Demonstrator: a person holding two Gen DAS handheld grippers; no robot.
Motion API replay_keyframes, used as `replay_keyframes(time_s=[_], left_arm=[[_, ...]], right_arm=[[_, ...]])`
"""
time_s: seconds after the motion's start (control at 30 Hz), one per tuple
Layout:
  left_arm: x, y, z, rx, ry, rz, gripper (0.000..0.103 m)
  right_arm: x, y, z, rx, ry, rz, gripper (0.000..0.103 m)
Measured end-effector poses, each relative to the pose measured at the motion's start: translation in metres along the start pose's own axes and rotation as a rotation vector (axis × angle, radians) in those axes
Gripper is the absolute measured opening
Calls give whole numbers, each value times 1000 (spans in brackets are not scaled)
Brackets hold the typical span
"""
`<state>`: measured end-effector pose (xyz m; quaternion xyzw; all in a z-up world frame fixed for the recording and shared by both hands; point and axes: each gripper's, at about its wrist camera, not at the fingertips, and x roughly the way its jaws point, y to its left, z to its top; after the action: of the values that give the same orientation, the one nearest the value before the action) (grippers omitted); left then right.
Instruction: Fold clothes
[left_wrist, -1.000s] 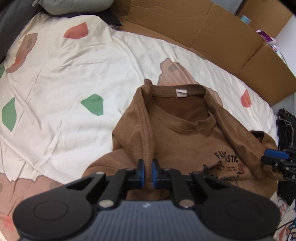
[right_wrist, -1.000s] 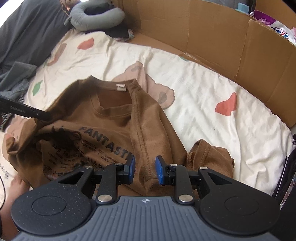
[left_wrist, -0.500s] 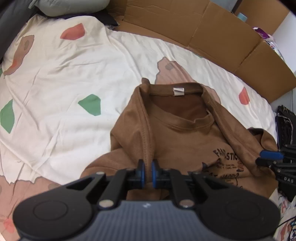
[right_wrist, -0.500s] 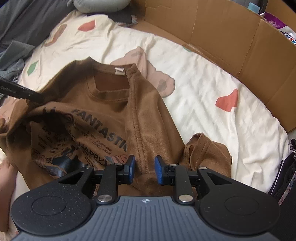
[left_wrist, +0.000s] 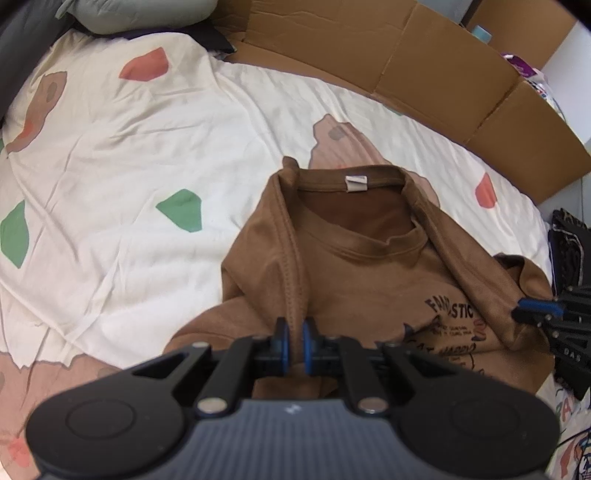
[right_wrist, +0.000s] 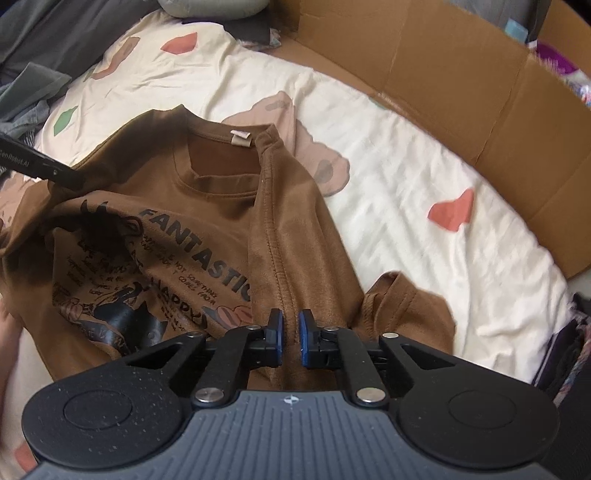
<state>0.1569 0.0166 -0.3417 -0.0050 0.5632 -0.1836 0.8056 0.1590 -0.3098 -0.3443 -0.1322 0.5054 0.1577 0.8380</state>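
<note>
A brown T-shirt (left_wrist: 369, 280) with black "FANTASTIC" print lies face up on the bed, its collar and white label (left_wrist: 356, 183) at the far end. My left gripper (left_wrist: 293, 334) is shut on the shirt's left shoulder seam, a ridge of fabric pinched between its blue pads. In the right wrist view my right gripper (right_wrist: 290, 332) is closing on the right shoulder seam of the T-shirt (right_wrist: 207, 206), and the fabric fold sits pressed between the pads. The short sleeve (right_wrist: 406, 310) lies bunched just right of it. Each gripper shows at the edge of the other's view.
The cream bedsheet (left_wrist: 129, 147) with coloured patches spreads left and beyond the shirt. Flattened cardboard (left_wrist: 424, 55) walls the far side. A grey pillow (left_wrist: 140, 14) lies at the far left. Dark clothes (left_wrist: 569, 236) hang off the right edge, and grey garments (right_wrist: 37, 85) sit at the left.
My right gripper's jaws have narrowed from a clear gap onto the shoulder seam, and it rolled a little. The left gripper has kept its grip and place.
</note>
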Motion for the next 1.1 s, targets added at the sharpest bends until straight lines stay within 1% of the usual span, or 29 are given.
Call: replay_keyframes(time_s=[0.1, 0.23, 0.3, 0.33, 0.4, 0.5, 0.53, 0.57, 0.63, 0.77, 0.97, 1.1], left_arm=[[0, 0, 0, 1, 0, -1, 8], [0, 1, 0, 3, -1, -2, 8], [0, 1, 0, 3, -1, -3, 8], [0, 1, 0, 4, -2, -3, 8], [-1, 1, 0, 3, -2, -3, 8], [-1, 1, 0, 3, -1, -4, 8], [-1, 1, 0, 3, 0, -4, 8], [-1, 1, 0, 3, 1, -4, 8], [-1, 1, 0, 5, 1, -6, 8], [-1, 2, 1, 5, 2, -7, 8], [0, 1, 0, 7, 3, -9, 8], [1, 1, 0, 7, 4, -9, 8]], right_arm=[[-8, 7, 1, -66, -38, -59, 7], [-15, 26, 1, -218, -72, -134, 7], [-14, 35, -1, -272, -71, -137, 7], [-13, 36, -1, -274, -68, -129, 7], [-10, 35, 0, -247, -54, -116, 8], [-10, 26, 2, -167, -46, -95, 10], [-11, 22, 3, -140, -51, -87, 13], [-11, 18, 4, -111, -51, -78, 23], [-10, 8, 6, -45, -46, -51, 29], [-5, -7, 5, 68, -20, 2, 29], [2, -6, 2, 66, 5, 19, 29], [1, -3, 5, 57, 4, 28, 29]])
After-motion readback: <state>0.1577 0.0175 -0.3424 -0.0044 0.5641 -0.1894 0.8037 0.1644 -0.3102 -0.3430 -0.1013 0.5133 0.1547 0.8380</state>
